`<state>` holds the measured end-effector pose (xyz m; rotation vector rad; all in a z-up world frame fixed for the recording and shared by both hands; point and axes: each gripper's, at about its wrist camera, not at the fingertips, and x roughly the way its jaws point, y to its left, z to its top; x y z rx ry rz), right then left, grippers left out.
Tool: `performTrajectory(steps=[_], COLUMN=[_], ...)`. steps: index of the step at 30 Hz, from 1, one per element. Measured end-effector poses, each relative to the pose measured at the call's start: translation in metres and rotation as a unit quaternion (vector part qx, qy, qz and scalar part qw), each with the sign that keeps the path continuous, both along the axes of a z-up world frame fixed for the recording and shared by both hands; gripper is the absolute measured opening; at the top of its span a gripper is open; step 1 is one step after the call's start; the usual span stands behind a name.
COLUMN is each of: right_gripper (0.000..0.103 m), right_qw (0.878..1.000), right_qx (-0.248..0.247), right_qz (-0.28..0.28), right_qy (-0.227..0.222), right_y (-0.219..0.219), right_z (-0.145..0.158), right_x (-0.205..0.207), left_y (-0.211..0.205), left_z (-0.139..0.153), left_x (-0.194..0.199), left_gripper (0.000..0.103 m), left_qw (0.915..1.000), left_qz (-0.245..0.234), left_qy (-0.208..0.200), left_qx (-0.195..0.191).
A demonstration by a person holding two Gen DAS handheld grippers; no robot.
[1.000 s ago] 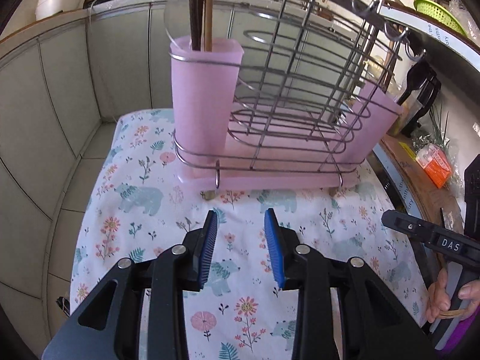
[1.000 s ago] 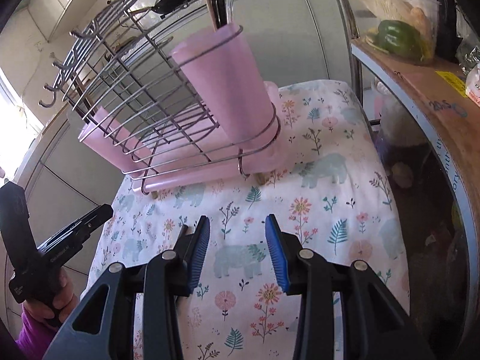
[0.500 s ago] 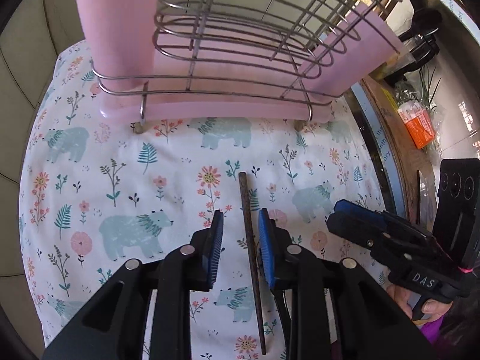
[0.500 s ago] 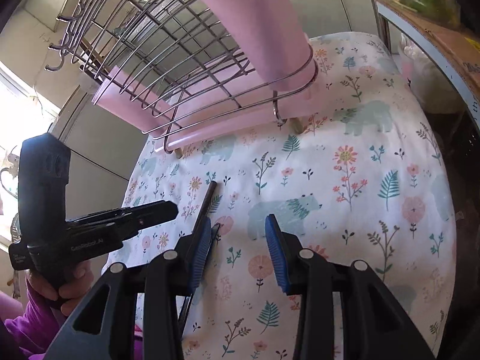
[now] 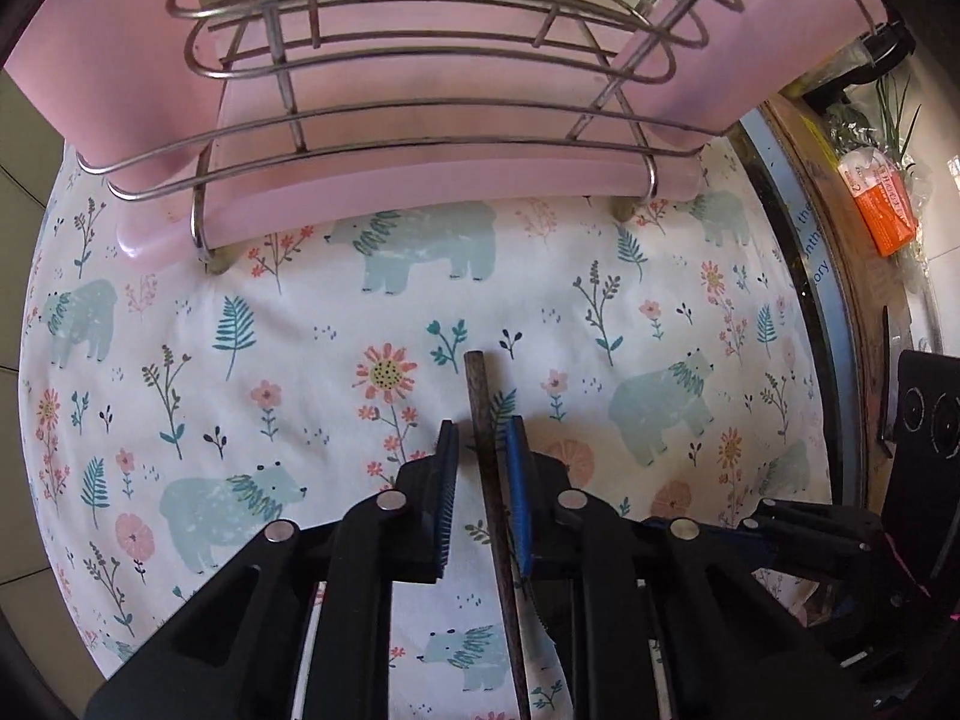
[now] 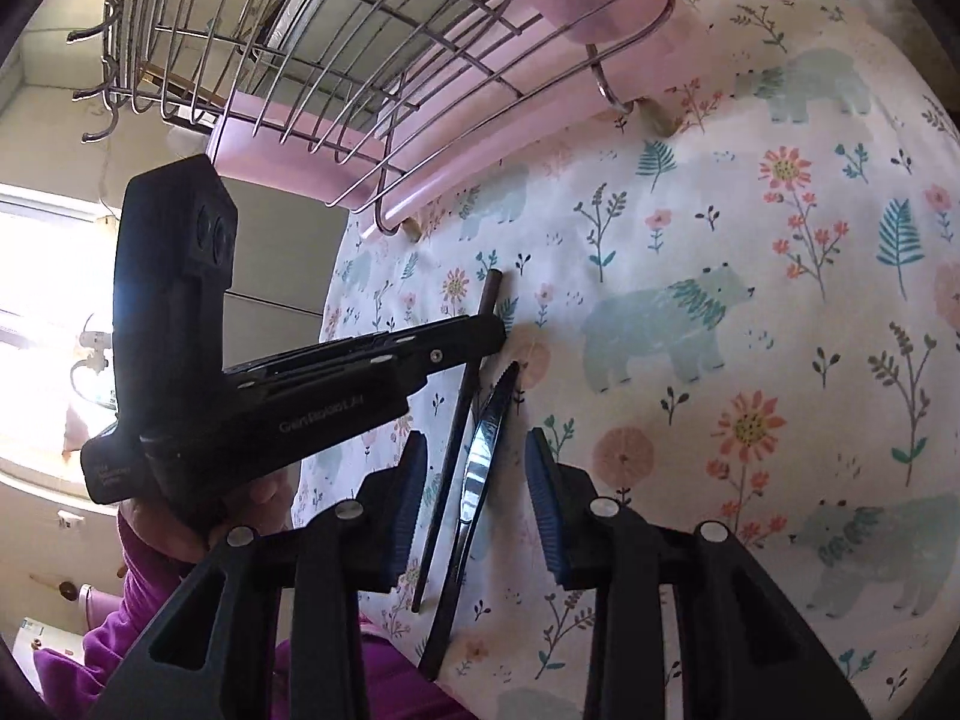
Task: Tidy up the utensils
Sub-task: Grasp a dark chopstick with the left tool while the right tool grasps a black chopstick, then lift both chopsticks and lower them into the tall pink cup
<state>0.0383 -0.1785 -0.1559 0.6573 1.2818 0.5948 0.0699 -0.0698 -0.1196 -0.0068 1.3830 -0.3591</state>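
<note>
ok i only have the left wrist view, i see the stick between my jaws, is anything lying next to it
Observer: Yes. The right wrist view shows a serrated knife lying just right of the dark chopstick, nearly parallel to it, on the floral cloth.
Operator: where is the right gripper then
Observer: The right gripper has its jaws open and straddles both the knife and the chopstick.
Operator: and how does my left one look from that side
Observer: The left gripper crosses the chopstick close to the stick's far end. Whether it touches the cloth cannot be told.
</note>
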Motion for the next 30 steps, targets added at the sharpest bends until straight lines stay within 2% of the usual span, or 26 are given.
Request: performTrajectory(steps=[1, 3, 15, 16, 20, 22, 26, 30], right_gripper=[0.033, 0.033, 0.029, 0.027, 0.007, 0.006, 0.005, 0.004], right_qw=[1.000, 1.000, 0.999, 0.999, 0.998, 0.998, 0.998, 0.999], right_qx=[-0.002, -0.006, 0.003, 0.006, 0.012, 0.027, 0.028, 0.026], right_qz=[0.003, 0.008, 0.031, 0.033, 0.026, 0.022, 0.020, 0.016], right_qy=[0.005, 0.012, 0.039, 0.042, 0.053, 0.057, 0.045, 0.012], right_y=[0.003, 0.008, 0.034, 0.035, 0.021, 0.017, 0.015, 0.012], right_z=[-0.002, -0.006, -0.024, -0.026, -0.036, -0.040, -0.040, -0.026], right_x=[0.001, 0.003, 0.031, 0.033, 0.031, 0.031, 0.029, 0.021], left_y=[0.002, 0.006, 0.041, 0.044, 0.051, 0.056, 0.062, 0.066], left_z=[-0.001, 0.000, 0.028, 0.030, 0.036, 0.038, 0.042, 0.053], left_x=[0.001, 0.003, -0.004, -0.005, -0.009, -0.010, -0.014, -0.019], left_gripper=[0.007, 0.005, 0.005, 0.005, 0.005, 0.005, 0.005, 0.005], left_qw=[1.0000, 1.0000, 0.9976, 0.9973, 0.9964, 0.9961, 0.9951, 0.9928], left_qz=[0.002, 0.006, 0.019, 0.021, 0.025, 0.027, 0.029, 0.030], left_qy=[-0.003, -0.003, -0.036, -0.037, -0.045, -0.047, -0.051, -0.072], left_qx=[0.000, -0.007, -0.057, -0.059, -0.067, -0.070, -0.079, -0.091])
